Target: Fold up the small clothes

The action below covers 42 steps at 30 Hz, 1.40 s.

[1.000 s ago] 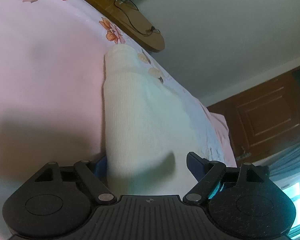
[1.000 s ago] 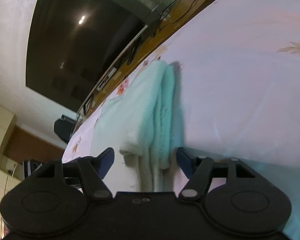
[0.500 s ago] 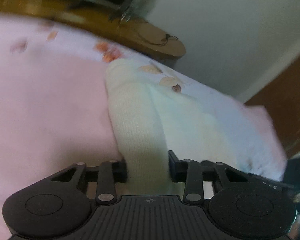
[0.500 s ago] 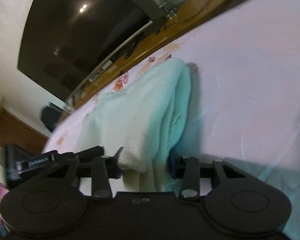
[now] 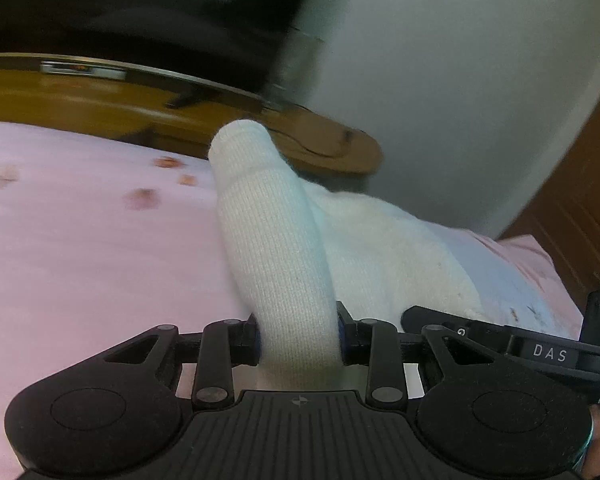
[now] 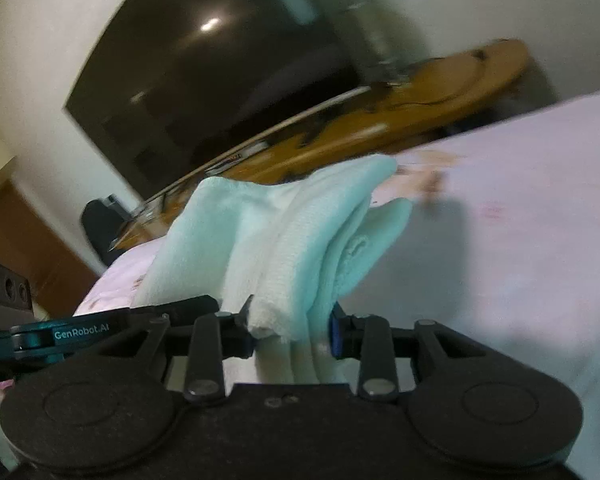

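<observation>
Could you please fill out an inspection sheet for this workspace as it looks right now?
Surface: pink floral bedsheet, bare around the garment.
Job's things: one white knitted garment, bunched, one end lifted off the sheet.
Clutter: nothing seen on the sheet.
Grippers: left gripper shut on a rolled part of the garment; right gripper shut on its gathered layers; both closed on it within the last second.
Cables: thin dark cable on the wooden ledge, blurred.
Surroundings: large dark screen on a pale wall; brown wooden door.
</observation>
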Available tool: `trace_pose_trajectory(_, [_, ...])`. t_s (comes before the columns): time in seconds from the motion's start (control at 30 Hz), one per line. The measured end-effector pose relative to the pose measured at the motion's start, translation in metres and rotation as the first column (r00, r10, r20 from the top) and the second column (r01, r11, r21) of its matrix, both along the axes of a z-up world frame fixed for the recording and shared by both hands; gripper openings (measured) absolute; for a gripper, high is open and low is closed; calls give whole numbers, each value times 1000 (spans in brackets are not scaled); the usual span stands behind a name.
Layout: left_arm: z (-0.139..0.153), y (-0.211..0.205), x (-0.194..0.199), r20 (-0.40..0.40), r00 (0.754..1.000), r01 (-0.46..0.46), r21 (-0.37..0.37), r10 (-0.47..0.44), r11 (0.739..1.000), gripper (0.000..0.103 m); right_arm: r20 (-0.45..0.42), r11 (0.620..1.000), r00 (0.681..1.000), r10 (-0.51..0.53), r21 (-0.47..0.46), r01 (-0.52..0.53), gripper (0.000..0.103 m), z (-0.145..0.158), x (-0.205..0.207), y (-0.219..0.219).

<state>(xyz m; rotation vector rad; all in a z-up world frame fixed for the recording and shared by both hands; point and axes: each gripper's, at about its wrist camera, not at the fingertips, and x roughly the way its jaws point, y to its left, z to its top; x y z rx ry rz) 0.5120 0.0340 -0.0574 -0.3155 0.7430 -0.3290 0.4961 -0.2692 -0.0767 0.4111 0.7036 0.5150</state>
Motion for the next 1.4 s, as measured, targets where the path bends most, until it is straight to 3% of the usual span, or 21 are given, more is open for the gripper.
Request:
trace_pose_trajectory(0.13, [-2, 76, -23, -18, 996, -87, -21, 87, 996, 33, 4, 996, 996, 89, 21, -89, 33, 0, -1, 63])
trace_pose_trajectory(0.3, [-14, 145, -60, -45, 978, -204, 23, 205, 979, 33, -53, 978, 979, 197, 87, -192, 33, -14, -2, 140])
trace_pose_trajectory(0.5, [-59, 210, -95, -130, 943, -307, 15, 306, 952, 33, -122, 947, 941, 315, 102, -304, 33, -44, -11, 215])
trace_pose_trajectory(0.57, [-85, 224, -102, -166, 936, -317, -20, 310, 948, 49, -176, 947, 931, 321, 74, -313, 33, -62, -11, 229])
trace_pose_trajectory(0.6, [-88, 229, -108, -159, 936, -327, -64, 313, 943, 49, -214, 952, 928, 306, 40, -305, 35, -73, -12, 234])
trace_pose_trajectory(0.67, [-89, 237, -113, -155, 935, -336, -101, 318, 937, 57, -221, 952, 928, 302, 122, -281, 37, -82, -9, 227])
trace_pose_trajectory(0.73, [-86, 239, -112, -123, 934, -344, -71, 334, 936, 64, -228, 946, 923, 311, 169, -277, 44, -79, -5, 218])
trace_pose_trajectory(0.83, [-89, 248, -101, -111, 932, -353, -66, 344, 933, 64, -187, 951, 940, 286, 177, -254, 54, -76, 3, 209])
trace_pose_trajectory(0.93, [-87, 248, -87, -100, 923, -378, -62, 371, 924, 64, -229, 939, 928, 294, 249, -236, 53, -83, 31, 212])
trace_pose_trajectory(1.0, [-87, 247, -77, -102, 924, -375, -60, 368, 925, 64, -218, 944, 933, 288, 227, -238, 46, -86, 42, 217])
trace_pose_trajectory(1.03, [-85, 245, -74, -95, 928, -367, -48, 361, 929, 64, -206, 943, 933, 297, 214, -253, 38, -88, 44, 222])
trace_pose_trajectory(1.1, [-85, 241, -63, -83, 933, -352, -14, 350, 936, 64, -120, 939, 937, 328, 154, -308, 29, -81, 34, 226])
trace_pose_trajectory(1.17, [-85, 237, -57, -63, 939, -339, 7, 339, 941, 66, -35, 932, 934, 357, 75, -353, 26, -74, 27, 231])
trace_pose_trajectory(1.3, [-78, 232, -58, -45, 945, -323, 56, 325, 945, 70, -38, 950, 950, 311, 25, -310, 24, -74, 25, 216])
trace_pose_trajectory(1.4, [-62, 230, -85, 3, 938, -346, 117, 348, 931, 70, -47, 958, 959, 279, -55, -282, 31, -54, 21, 218])
